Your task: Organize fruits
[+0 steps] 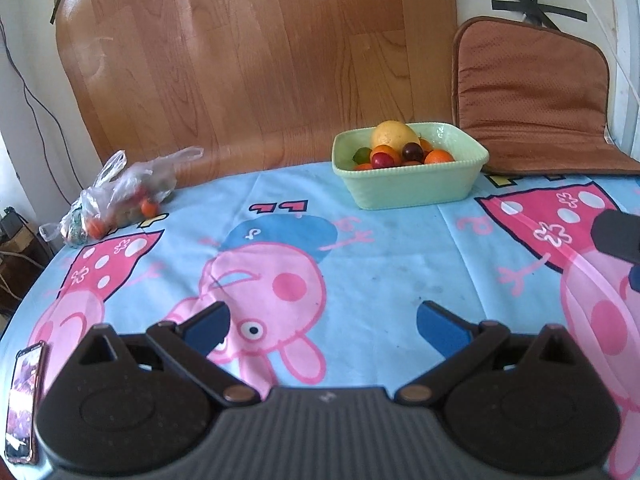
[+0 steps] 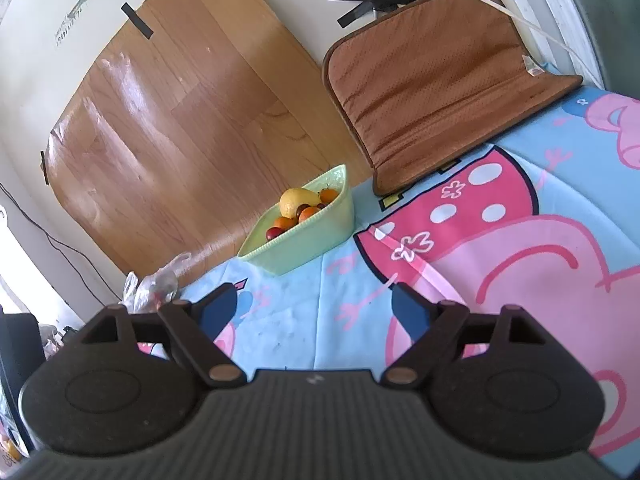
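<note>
Both grippers hung empty over the cloth (image 1: 360,240), the left gripper (image 1: 322,326) and the right gripper (image 2: 314,304) each spread wide. The bowl (image 1: 412,188) sat at the far edge, already piled with fruit (image 1: 394,136), while the bag (image 1: 120,192) lay well apart to its left with more fruit inside. The step probably called for reaching the bag; pinching loose plastic near its mouth would serve better than squeezing fruit through the film. Only the left view showed the bag's orange fruit and a phone (image 1: 22,404); the right view showed the bag half hidden.
</note>
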Demonstrator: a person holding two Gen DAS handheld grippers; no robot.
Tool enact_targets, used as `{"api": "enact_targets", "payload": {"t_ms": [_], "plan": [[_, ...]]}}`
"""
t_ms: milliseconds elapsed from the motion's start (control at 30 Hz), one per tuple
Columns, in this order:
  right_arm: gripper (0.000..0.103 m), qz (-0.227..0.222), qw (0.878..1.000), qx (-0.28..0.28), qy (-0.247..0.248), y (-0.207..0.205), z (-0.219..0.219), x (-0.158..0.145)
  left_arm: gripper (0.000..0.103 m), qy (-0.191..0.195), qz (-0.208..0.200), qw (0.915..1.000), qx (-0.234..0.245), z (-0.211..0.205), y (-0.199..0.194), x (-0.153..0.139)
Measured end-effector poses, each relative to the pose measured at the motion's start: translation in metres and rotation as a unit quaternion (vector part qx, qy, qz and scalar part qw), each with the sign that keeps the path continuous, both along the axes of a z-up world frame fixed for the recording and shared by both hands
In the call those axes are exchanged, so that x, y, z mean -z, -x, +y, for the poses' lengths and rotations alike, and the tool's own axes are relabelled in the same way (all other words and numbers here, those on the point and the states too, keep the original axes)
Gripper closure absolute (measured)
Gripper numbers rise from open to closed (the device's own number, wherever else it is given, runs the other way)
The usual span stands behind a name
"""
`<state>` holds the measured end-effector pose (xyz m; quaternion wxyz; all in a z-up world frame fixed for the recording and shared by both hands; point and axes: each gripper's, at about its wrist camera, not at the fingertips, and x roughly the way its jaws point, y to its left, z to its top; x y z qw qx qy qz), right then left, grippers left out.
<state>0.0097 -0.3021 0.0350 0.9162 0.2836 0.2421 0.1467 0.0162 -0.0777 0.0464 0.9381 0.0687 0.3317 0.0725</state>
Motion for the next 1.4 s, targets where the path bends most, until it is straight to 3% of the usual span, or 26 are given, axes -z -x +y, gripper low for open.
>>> {"api": "enact_targets", "payload": {"t_ms": [400,1033,1400], "plan": [[0.016,0.000,1.000,-0.003,0.002,0.0011,0.0012,0.0004,0.000,0.019,-0.023,0.9996,-0.005,0.0018,0.0073,-0.0090],[0.015,0.006,1.000,-0.002,-0.001,0.0014,-0.0003,0.0035,0.000,0.031,0.015,0.9992,-0.018,0.0064,0.0015,0.0005],[0.015,0.004,1.000,-0.002,0.002,0.0022,0.0002,0.0033,0.000,0.031,0.013,0.9992,-0.022,0.0070,0.0020,0.0007]]}}
